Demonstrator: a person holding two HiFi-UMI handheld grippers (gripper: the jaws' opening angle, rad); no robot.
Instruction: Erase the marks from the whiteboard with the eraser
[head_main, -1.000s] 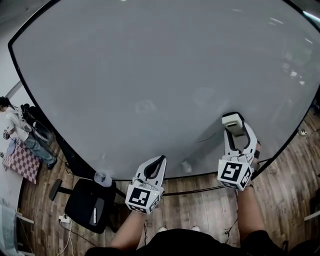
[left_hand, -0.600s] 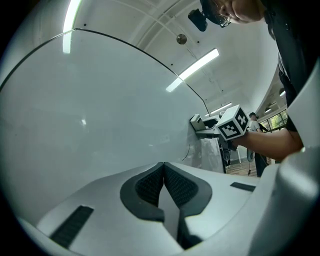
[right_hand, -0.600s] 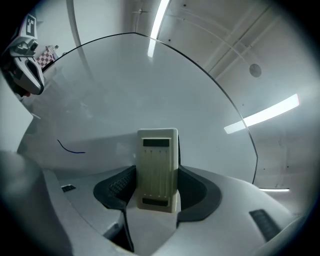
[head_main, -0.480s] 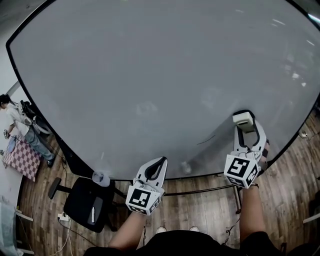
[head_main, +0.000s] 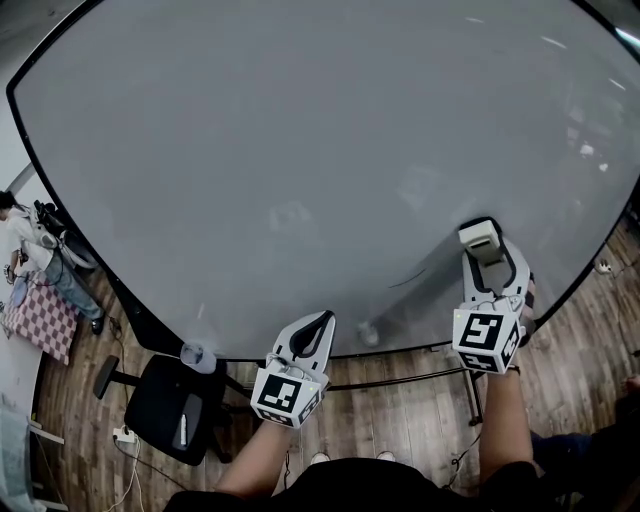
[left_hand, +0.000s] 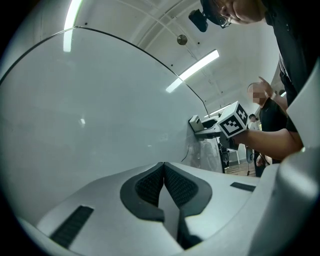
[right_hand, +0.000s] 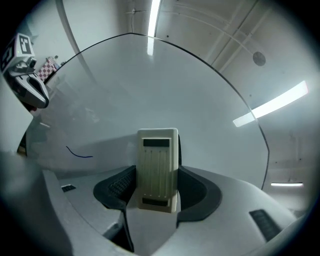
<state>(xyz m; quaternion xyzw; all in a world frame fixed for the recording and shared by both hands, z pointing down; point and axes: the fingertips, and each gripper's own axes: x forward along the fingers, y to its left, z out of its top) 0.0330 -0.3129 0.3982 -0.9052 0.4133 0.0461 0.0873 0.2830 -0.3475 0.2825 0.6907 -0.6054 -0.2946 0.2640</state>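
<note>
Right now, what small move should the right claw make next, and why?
Probably slide the right claw leftward, pressing its cream rectangular plastic eraser on the large white whiteboard: a thin dark curved pen stroke shows just left of it, unerased.

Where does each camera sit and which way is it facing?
Head view: on the person's head, looking steeply down at the whiteboard; both forearms show.
Left gripper view: rides the left gripper, looks along its shut jaws at the whiteboard; right forearm shows.
Right gripper view: rides the right gripper, looks past the clamped eraser at the whiteboard.
Shared: head and right gripper views both show the mark.
</note>
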